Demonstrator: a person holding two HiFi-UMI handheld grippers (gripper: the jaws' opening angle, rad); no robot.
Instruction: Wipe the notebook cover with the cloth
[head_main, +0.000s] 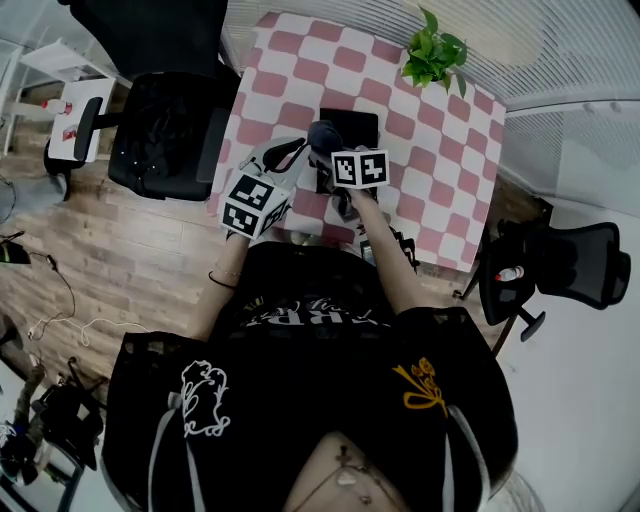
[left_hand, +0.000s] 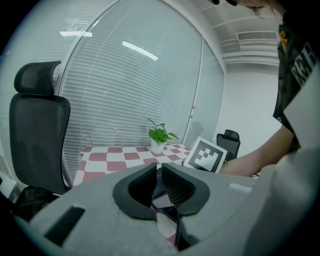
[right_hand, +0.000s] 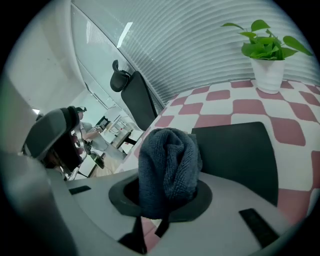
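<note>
Notebook (right_hand: 240, 150) lies mid-frame, wiping seemingly just starting: right hand-held gripper (right_hand: 166, 197) clamps the cloth (right_hand: 167, 165) at its left edge; left hand-held gripper (left_hand: 159, 177) nearly closed, empty.

Your left gripper (left_hand: 158, 171): jaws nearly together, only a thin slit, nothing in it.
Desk (left_hand: 107, 160): pink-and-white checked top beyond the jaws.
Potted plant (left_hand: 159, 137): upright, far side of the desk.
Marker cube (left_hand: 205, 155): right of the jaws, beside your forearm (left_hand: 255, 160).
Office chair (left_hand: 37, 135): left.
</note>
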